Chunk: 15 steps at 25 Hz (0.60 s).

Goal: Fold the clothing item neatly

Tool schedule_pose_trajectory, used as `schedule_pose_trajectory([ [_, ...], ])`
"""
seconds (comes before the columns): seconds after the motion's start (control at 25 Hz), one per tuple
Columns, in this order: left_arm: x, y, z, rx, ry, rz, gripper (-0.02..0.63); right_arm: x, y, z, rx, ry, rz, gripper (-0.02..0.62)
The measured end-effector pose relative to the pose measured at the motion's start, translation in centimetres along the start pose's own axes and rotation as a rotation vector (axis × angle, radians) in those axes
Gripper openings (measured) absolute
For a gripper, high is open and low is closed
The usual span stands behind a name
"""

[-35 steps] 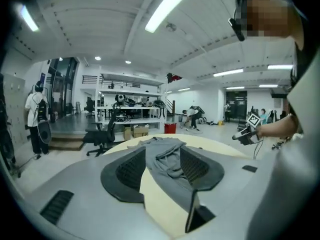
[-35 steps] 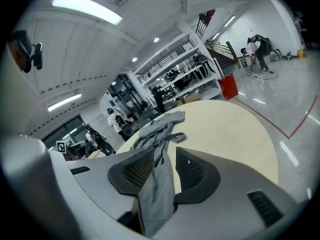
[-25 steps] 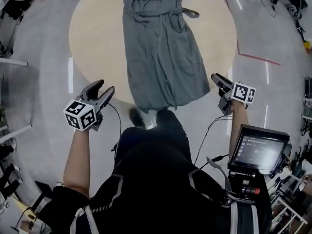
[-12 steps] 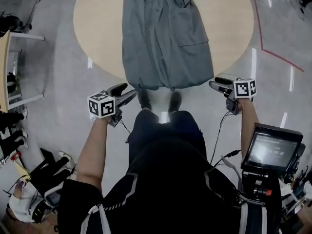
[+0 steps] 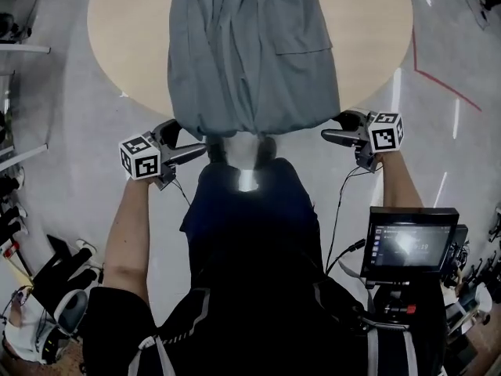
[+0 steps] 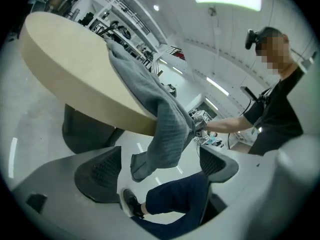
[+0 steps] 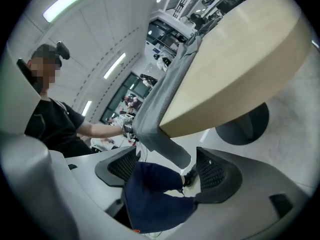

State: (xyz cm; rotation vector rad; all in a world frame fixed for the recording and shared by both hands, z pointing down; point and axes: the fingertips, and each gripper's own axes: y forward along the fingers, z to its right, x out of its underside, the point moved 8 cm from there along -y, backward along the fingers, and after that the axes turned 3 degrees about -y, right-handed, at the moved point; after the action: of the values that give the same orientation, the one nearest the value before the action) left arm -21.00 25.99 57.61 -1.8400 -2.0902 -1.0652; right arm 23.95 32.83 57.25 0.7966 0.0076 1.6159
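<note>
A grey dress-like garment [image 5: 250, 53] lies lengthwise on the round beige table [image 5: 125, 45], and its hem hangs over the near edge. My left gripper [image 5: 184, 142] sits just below the hem's left corner. Its jaws have just been opening and stand open, holding nothing. In the left gripper view the hanging hem [image 6: 165, 129] shows beyond the left gripper [image 6: 157, 166], apart from its pads. My right gripper [image 5: 335, 128] is by the hem's right corner, also just opened and empty. In the right gripper view the garment [image 7: 160, 104] drapes off the table [image 7: 235, 59] ahead of the right gripper [image 7: 167, 168].
The person's legs and shoes [image 5: 235, 149] stand under the hem between the grippers. A screen unit [image 5: 407, 245] hangs at the person's right side. The table's dark pedestal [image 6: 85, 129] stands below the top. A red floor line [image 5: 446, 84] runs at the right.
Both grippers have sunk and closed in on the hem's corners at the table's near edge. Their jaws have spread wider. The garment lies as before.
</note>
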Motion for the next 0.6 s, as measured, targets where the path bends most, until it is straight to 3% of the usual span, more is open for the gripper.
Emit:
schedule_pose_trajectory([
  [0.28, -1.9, 2.8, 1.8, 0.148, 0.093, -0.034, 0.488, -2.4, 0.4, -1.6, -0.132, -0.095, 0.005, 0.347],
  [0.52, -2.6, 4.9, 3.3, 0.18, 0.139, -0.006, 0.486, -3.3, 1.4, -2.8, -0.217, -0.09, 0.053, 0.344],
  [0.56, -2.7, 5.1, 3.5, 0.189, 0.132, 0.002, 0.485, -3.3, 1.4, -2.8, -0.213, -0.084, 0.066, 0.337],
  [0.6, -2.8, 5.3, 3.5, 0.194, 0.121, 0.009, 0.477, -3.2, 1.4, -2.8, -0.202, -0.078, 0.076, 0.263],
])
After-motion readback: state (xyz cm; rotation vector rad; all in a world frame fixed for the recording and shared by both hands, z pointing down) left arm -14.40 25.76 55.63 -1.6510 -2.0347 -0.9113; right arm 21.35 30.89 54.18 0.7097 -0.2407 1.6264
